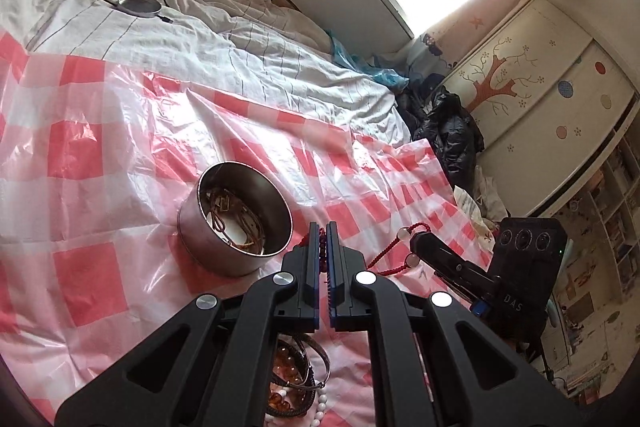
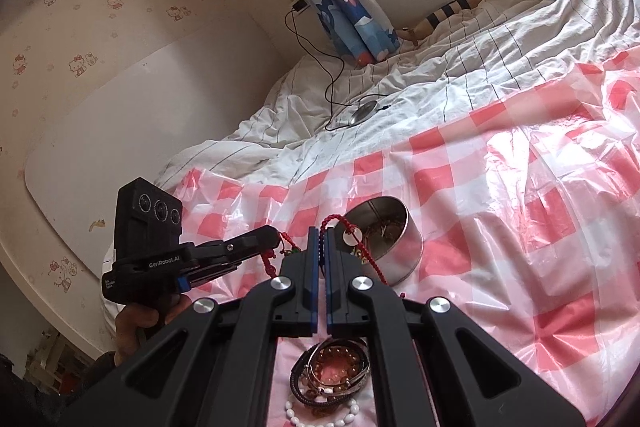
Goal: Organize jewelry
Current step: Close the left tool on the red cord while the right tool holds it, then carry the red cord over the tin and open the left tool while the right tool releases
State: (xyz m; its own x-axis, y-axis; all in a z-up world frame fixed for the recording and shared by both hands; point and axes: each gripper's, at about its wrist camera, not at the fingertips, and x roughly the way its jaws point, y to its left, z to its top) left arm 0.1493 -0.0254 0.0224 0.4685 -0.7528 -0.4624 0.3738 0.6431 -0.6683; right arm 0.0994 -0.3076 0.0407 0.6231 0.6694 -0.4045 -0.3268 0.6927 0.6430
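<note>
Both claws are pinched on one red beaded cord (image 1: 384, 255), stretched between them above the bed. From the left wrist view, the left claw (image 1: 322, 227) has its blue-lined fingers nearly together, with red beads of the cord caught between the pads near the tips. To its right, the right claw (image 1: 418, 239) grips the other part of the same cord, where two pale round beads sit just beside its tip; the cord hangs in a slack loop between the two claws.

Seen from the right wrist, the right claw (image 2: 322, 231) is likewise drawn narrow on the cord, which loops up over its tip and trails down its right side past a pale disc-shaped charm (image 2: 353, 238). The left claw (image 2: 276, 235) comes in from the left, its tip touching the cord, with a hand (image 2: 138, 319) around its handle.

A round metal tin (image 1: 236, 223) stands open on the pink-and-white checked plastic sheet (image 1: 100, 147), just left of the left claw's tip; brownish chains and bangles lie inside it. Near the person, under both claws, a small heap of bracelets (image 2: 330, 379) rests on the sheet: amber beads, dark bands, a metal bangle and a string of white beads. Behind the sheet lies a rumpled white striped duvet (image 2: 440, 83).
</note>
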